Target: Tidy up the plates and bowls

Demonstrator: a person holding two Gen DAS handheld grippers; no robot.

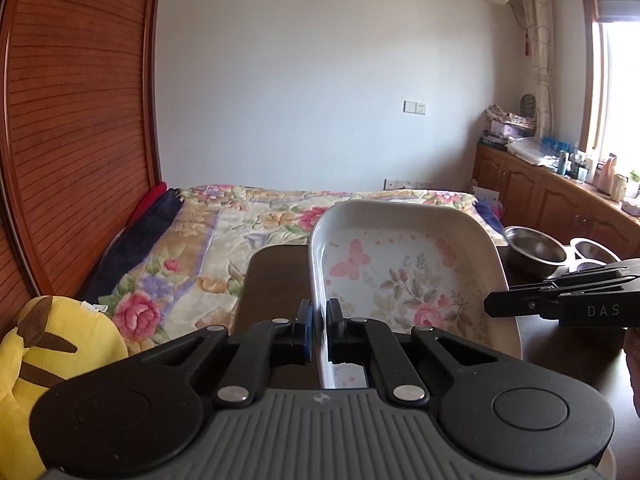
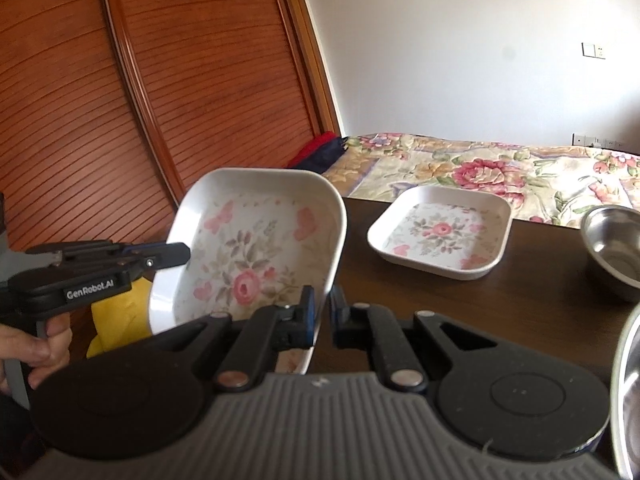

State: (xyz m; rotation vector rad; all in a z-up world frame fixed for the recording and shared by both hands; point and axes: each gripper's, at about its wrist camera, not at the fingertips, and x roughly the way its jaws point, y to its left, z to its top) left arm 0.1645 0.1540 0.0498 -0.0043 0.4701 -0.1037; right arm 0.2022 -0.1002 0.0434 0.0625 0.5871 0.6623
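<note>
Left fingers (image 1: 319, 316): closed tight on the left rim of the floral plate (image 1: 404, 272).
Right fingers (image 2: 325, 307): pinched onto the same plate's right rim.
Held plate: lifted and tilted, clear of the worktop (image 2: 480, 320), with both grippers sharing it.
Second floral plate (image 2: 440, 232): flat on the worktop, right of and beyond the held plate.
Steel bowl (image 2: 612, 248): further right of the held plate.
Risk: thin rim grips may slip if the hands pull unevenly; a fall could strike the second plate.
</note>
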